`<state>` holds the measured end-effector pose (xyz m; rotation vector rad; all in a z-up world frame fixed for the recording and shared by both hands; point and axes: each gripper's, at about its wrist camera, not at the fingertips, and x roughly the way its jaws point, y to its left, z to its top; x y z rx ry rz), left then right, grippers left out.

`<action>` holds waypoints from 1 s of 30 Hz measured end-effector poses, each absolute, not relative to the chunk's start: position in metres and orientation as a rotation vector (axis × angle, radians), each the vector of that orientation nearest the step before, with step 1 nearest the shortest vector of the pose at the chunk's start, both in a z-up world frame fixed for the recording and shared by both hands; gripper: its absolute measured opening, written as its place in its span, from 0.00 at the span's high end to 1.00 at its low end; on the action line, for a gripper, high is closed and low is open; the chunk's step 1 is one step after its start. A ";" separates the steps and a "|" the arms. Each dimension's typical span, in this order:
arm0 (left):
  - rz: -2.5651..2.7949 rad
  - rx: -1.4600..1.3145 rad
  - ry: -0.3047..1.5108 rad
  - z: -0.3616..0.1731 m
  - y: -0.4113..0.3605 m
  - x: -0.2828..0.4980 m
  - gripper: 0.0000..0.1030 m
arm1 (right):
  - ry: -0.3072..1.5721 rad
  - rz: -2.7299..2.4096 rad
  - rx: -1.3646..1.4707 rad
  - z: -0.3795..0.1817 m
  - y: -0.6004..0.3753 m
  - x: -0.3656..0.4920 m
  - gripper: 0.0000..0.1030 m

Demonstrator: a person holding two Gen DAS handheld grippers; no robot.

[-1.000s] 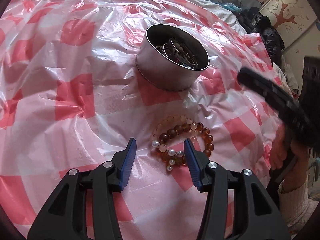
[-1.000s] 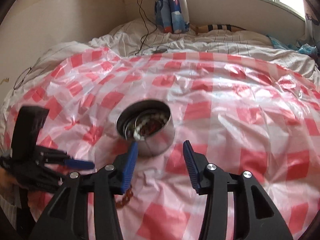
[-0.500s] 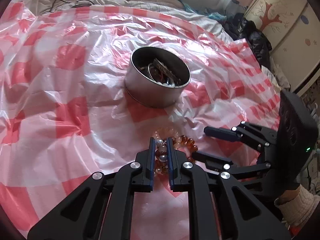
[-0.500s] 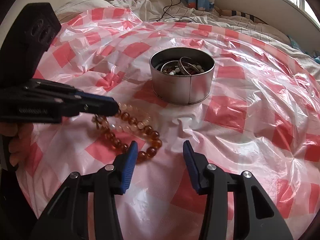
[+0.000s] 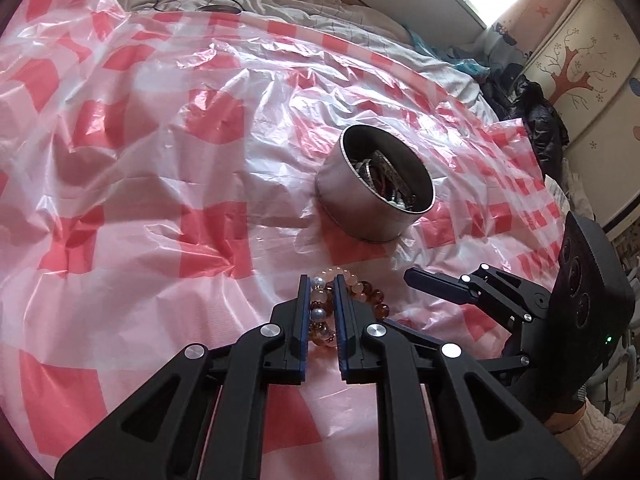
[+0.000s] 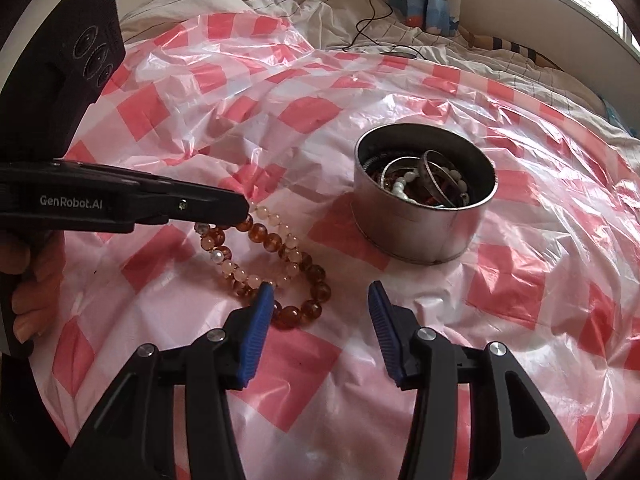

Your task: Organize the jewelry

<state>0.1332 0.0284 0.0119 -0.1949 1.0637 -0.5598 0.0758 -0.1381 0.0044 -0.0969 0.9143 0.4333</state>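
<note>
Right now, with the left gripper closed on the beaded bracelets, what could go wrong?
1. The left gripper pinches only a few beads of the tangled amber and pale pink bead bracelets; lifting may drop one.
2. The right gripper, jaws opening, hovers beside the strands and could snag them.
3. The round metal tin already holds bangles; beads may catch its rim.

Bracelets [image 6: 276,256] on sheet [image 6: 520,280] before tin [image 6: 424,220]; bangles [image 6: 432,180], perhaps beads, inside.
</note>
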 end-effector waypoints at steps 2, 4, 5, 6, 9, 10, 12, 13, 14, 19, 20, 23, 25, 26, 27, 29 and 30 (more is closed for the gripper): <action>-0.535 -0.200 1.067 0.010 0.032 0.136 0.90 | 0.925 0.456 -0.109 0.000 -0.132 0.080 0.53; -0.501 -0.224 1.069 0.008 0.039 0.138 0.90 | 0.946 0.489 -0.134 -0.004 -0.125 0.082 0.61; -0.484 -0.246 1.072 0.007 0.044 0.140 0.90 | 0.955 0.508 -0.156 -0.007 -0.120 0.083 0.65; -0.481 -0.270 1.074 0.006 0.049 0.141 0.90 | 0.956 0.523 -0.170 -0.007 -0.117 0.081 0.74; -0.464 -0.308 1.067 0.006 0.058 0.144 0.90 | 0.957 0.553 -0.161 -0.006 -0.118 0.079 0.77; -0.462 -0.313 1.070 0.005 0.059 0.145 0.90 | 0.957 0.559 -0.132 -0.005 -0.122 0.078 0.77; -0.462 -0.322 1.080 0.003 0.059 0.145 0.89 | 0.958 0.561 -0.073 -0.005 -0.131 0.078 0.77; -0.462 -0.324 1.089 0.002 0.058 0.146 0.88 | 0.951 0.557 -0.056 -0.003 -0.135 0.077 0.91; -0.462 -0.322 1.098 0.000 0.058 0.146 0.87 | 0.941 0.545 -0.053 -0.001 -0.137 0.075 1.00; -0.477 -0.270 1.162 -0.011 0.042 0.146 0.67 | 0.930 0.541 0.001 0.011 -0.157 0.064 1.00; -0.465 -0.227 1.162 -0.012 0.036 0.146 0.67 | 0.935 0.549 0.014 0.011 -0.159 0.063 1.00; -0.452 -0.163 1.171 -0.017 0.026 0.148 0.65 | 0.959 0.561 0.081 0.009 -0.164 0.071 0.99; -0.451 -0.155 1.160 -0.017 0.023 0.149 0.65 | 0.980 0.546 0.113 0.005 -0.163 0.082 0.57; -0.464 -0.160 1.155 -0.016 0.023 0.149 0.70 | 0.972 0.539 0.129 0.003 -0.162 0.085 0.42; -0.469 -0.171 1.149 -0.015 0.024 0.150 0.87 | 0.961 0.540 0.137 0.003 -0.161 0.086 0.36; -0.495 -0.202 1.119 -0.010 0.029 0.149 0.94 | 0.968 0.561 0.123 0.001 -0.152 0.091 0.45; -0.514 -0.227 1.100 -0.006 0.032 0.149 0.94 | 0.977 0.566 0.094 -0.001 -0.146 0.092 0.52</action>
